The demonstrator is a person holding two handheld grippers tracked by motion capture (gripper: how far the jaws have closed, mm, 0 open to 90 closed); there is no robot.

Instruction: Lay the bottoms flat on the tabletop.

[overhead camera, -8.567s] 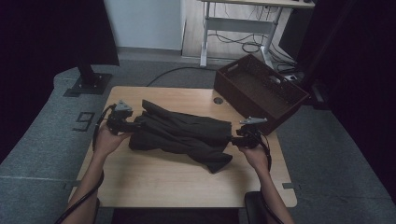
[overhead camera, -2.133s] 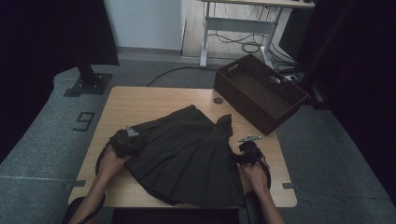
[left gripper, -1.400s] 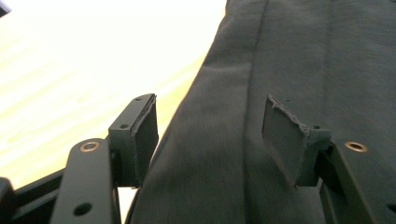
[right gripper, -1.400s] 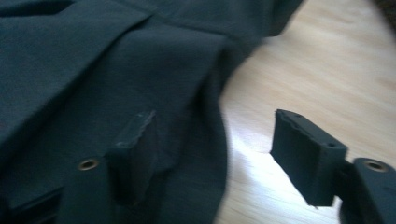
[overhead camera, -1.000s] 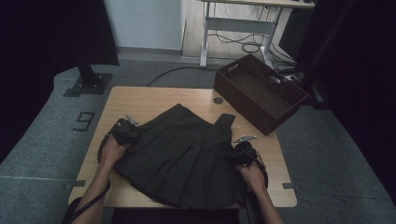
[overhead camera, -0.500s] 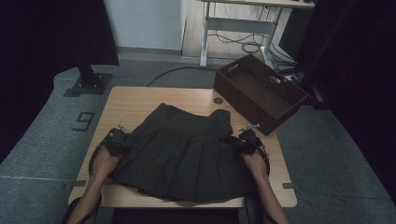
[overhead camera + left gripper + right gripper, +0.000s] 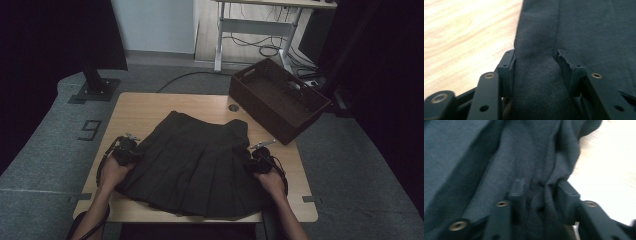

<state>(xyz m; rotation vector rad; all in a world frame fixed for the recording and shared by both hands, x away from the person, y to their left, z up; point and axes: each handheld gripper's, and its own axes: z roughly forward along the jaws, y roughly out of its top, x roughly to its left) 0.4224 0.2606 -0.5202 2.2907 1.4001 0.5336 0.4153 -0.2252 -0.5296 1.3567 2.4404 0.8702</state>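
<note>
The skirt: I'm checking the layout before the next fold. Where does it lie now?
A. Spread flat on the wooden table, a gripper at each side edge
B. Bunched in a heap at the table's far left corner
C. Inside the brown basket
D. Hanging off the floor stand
A: the skirt lies spread on the table, with the left gripper and right gripper at its side edges, apart from the basket.
</note>
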